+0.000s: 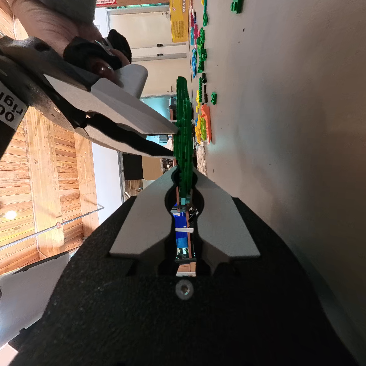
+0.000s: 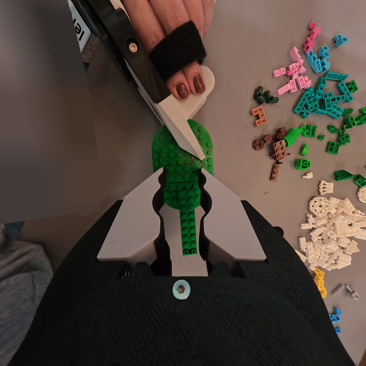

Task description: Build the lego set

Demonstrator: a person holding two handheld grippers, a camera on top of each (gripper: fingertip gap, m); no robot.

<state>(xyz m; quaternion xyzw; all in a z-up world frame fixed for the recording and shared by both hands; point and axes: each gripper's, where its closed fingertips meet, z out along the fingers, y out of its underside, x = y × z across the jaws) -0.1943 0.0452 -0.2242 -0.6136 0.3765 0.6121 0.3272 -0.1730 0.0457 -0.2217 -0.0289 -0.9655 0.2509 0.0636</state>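
Observation:
A green brick assembly (image 2: 168, 154), a rounded studded plate with further plates layered on it and a narrow green strip (image 2: 189, 227) running back, is held above the grey table (image 2: 59, 118). My right gripper (image 2: 182, 170) is shut across the raised middle layer, with a fingertip on each side. My left gripper (image 2: 198, 154) comes in from the top of that view and clamps the plate's far part. In the left wrist view the assembly (image 1: 183, 128) shows edge-on. My left gripper (image 1: 185, 172) is shut on its thin edge. The right gripper (image 1: 175, 142) touches its studded face from the upper left.
Loose bricks lie on the table to the right: a white pile (image 2: 332, 227), teal (image 2: 324, 99), pink (image 2: 293, 79), brown (image 2: 277, 150) and green (image 2: 346, 128) pieces. A grey cloth (image 2: 19, 277) lies at the lower left. A yellow box (image 1: 179, 21) stands at the table's far end. Left and right tips are no more than a few centimetres apart.

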